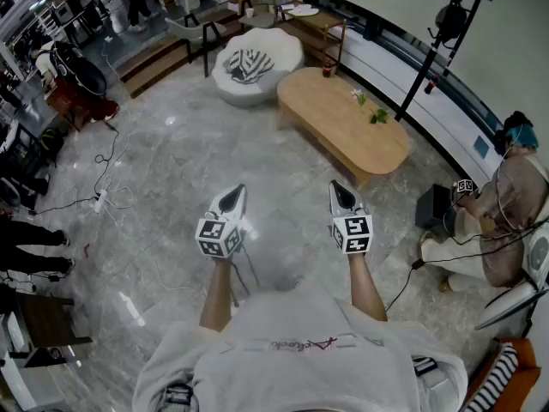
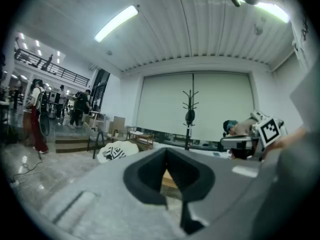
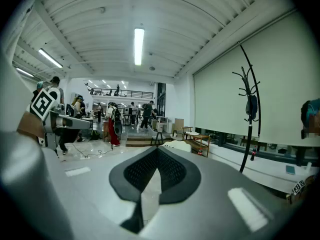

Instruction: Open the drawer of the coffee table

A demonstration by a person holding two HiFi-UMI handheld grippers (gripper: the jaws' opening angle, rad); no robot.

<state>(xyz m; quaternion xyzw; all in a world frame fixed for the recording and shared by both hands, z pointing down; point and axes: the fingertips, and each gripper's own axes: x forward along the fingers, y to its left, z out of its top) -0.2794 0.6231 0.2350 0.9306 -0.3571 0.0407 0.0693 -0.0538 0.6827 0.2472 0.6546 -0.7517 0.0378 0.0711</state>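
Note:
A long oval wooden coffee table (image 1: 343,123) stands on the grey marble floor, well ahead and to the right of both grippers; no drawer shows from here. My left gripper (image 1: 232,197) is held out in front of the person, shut and empty, pointing roughly level. Beside it, my right gripper (image 1: 340,193) is also shut with nothing in it. In the left gripper view a sliver of the table (image 2: 170,180) shows through the gap behind the closed jaws of the left gripper (image 2: 167,151). The right gripper (image 3: 157,151) looks toward the far hall in its own view.
A white round ottoman (image 1: 257,63) with a striped cushion sits left of the table. A black coat stand (image 1: 437,37) rises at the table's right. A person (image 1: 506,204) crouches at the right by a black box. Cables (image 1: 103,191) trail over the floor at left.

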